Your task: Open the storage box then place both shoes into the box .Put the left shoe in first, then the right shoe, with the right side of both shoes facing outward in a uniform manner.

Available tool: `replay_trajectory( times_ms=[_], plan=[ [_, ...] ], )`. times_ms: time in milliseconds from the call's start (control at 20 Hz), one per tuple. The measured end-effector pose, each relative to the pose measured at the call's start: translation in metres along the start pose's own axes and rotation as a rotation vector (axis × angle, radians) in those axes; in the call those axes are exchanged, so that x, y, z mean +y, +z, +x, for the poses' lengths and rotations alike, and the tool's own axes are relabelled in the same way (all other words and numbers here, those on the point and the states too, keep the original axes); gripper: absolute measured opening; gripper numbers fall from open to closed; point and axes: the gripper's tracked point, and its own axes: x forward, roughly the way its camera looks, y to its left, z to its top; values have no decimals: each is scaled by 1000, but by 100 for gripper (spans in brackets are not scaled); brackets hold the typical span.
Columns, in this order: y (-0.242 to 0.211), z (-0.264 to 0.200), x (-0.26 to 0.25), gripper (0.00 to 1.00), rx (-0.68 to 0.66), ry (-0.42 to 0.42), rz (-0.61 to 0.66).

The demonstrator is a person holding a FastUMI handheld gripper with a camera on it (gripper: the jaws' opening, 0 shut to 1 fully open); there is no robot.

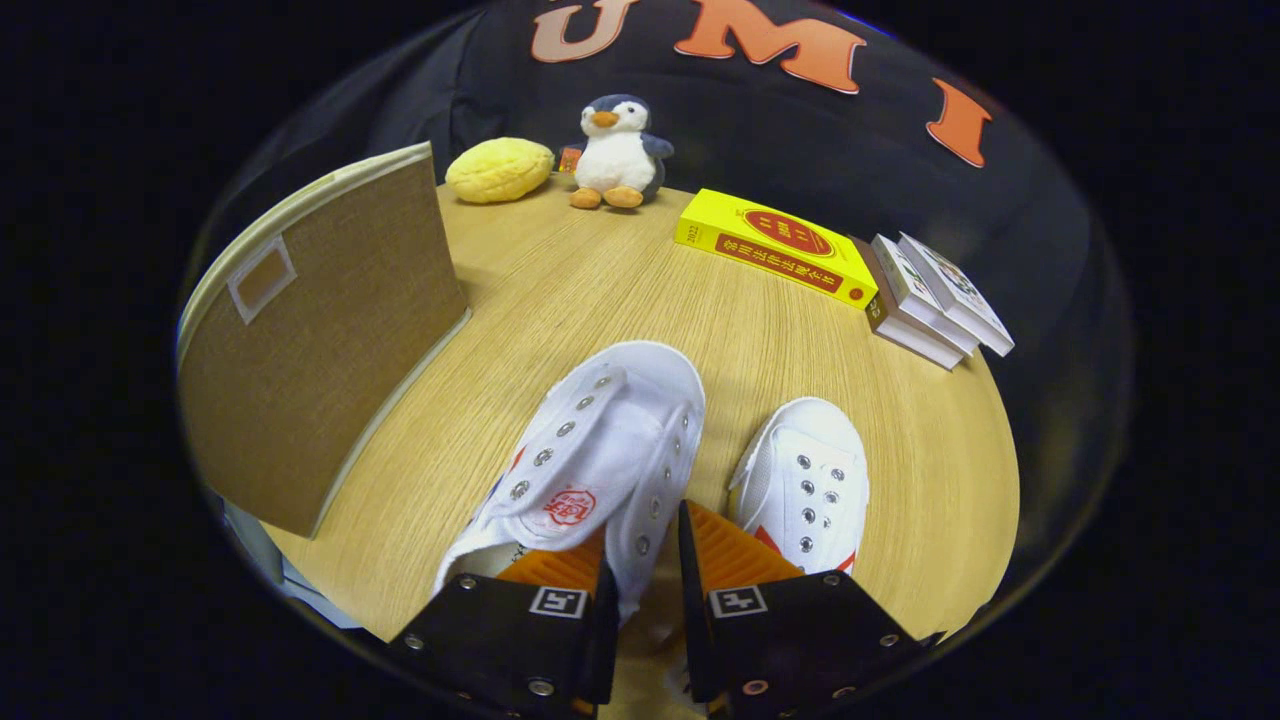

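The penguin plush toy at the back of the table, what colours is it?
The penguin plush toy is dark grey-blue and white with orange beak and feet, seen in the gripper view.

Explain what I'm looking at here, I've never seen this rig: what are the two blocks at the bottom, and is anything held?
The camera rides on a hand-held gripper, looking forward; the two blocks are its fingers. They pinch the side wall of the nearer white shoe, one finger inside it and one outside. The second white shoe lies just beside them on the wooden table. Beyond stand a brown fabric storage box, a yellow bun toy, a penguin plush, a yellow book and stacked books.
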Motion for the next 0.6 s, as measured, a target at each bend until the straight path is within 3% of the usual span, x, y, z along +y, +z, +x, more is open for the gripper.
replay_trajectory(
  times_ms=[200, 450, 600],
  plan=[
    [-3, 1, 0, 23, 34, 5, 80],
    [5, 1, -5, 3, 55, 39, 210],
    [14, -6, -4, 2, 31, 49, 265]
  ],
)
